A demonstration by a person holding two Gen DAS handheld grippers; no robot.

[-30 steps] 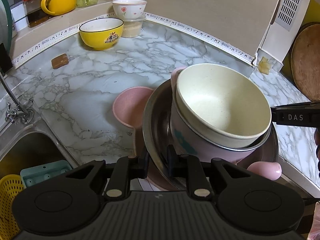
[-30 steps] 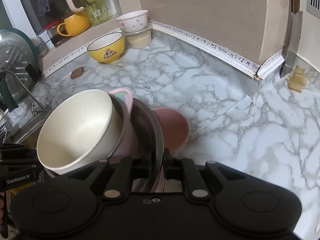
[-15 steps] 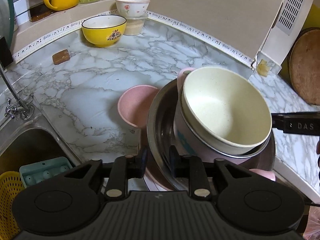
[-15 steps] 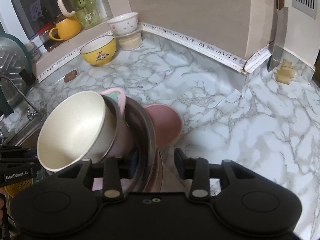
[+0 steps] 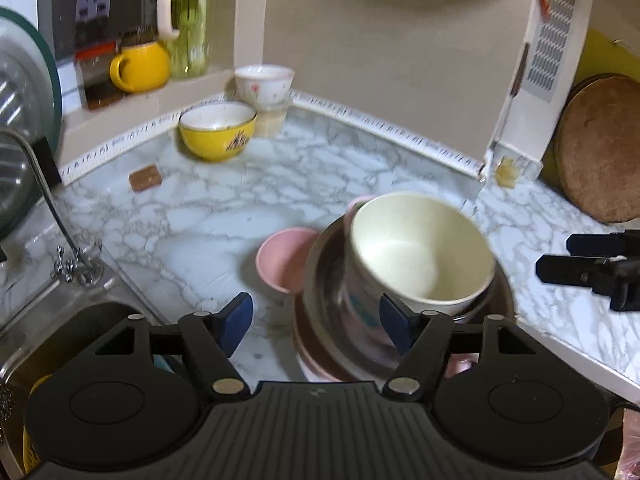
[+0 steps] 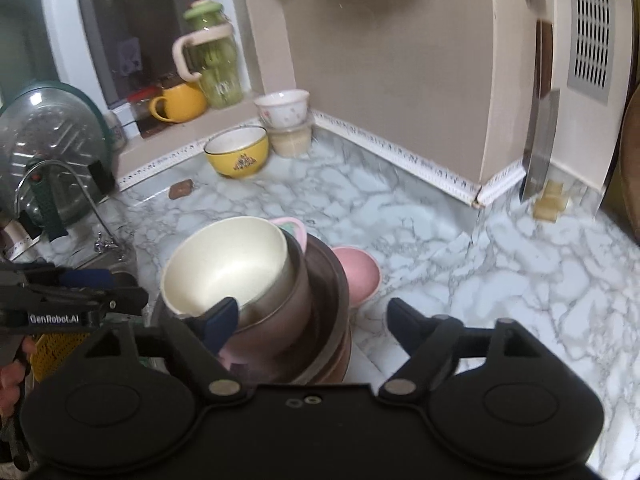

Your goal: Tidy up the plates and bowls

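A stack of dishes sits on the near edge of the marble-patterned counter (image 5: 224, 204), just right of the steel sink (image 5: 60, 320). On top lies a matte cream bowl (image 5: 420, 252), round and deep, tilted in a pale pink pot with a teal mark (image 5: 360, 308) on its side; both rest in a shiny, shallow stainless-steel basin (image 5: 320, 280), which sits on a pinkish plate (image 5: 316, 364). Just beyond the stack on its left, a small smooth pink bowl (image 5: 280, 264) leans against the basin.

The left gripper (image 5: 316, 320) is opening, its blue-padded fingers (image 5: 236, 320) standing wide apart and holding nothing. The left pad hangs over bare counter; the right pad is in front of the pot's side, and whether it touches is unclear through the blur. The basin's near-left rim lies between the fingers.

The right gripper (image 6: 312, 320) is opening too, jaws wide and gripping nothing. Its left pad overlaps the cream bowl's (image 6: 228, 264) near rim in the picture, and its right pad is over bare counter, clear of the stack. The basin's (image 6: 328, 296) right rim lies between them. A hand (image 6: 12, 376) holding the other gripper shows at the left edge of that view.

Farther back, near the counter's far left corner, stands a glossy yellow bowl (image 5: 218, 130) with a dark rim, beside a white flowered bowl (image 5: 264, 84) set on a tub. A yellow mug (image 5: 140, 66) and a green jug (image 5: 188, 20) sit on the sill behind. A round wooden board (image 5: 600, 148) leans at far right.
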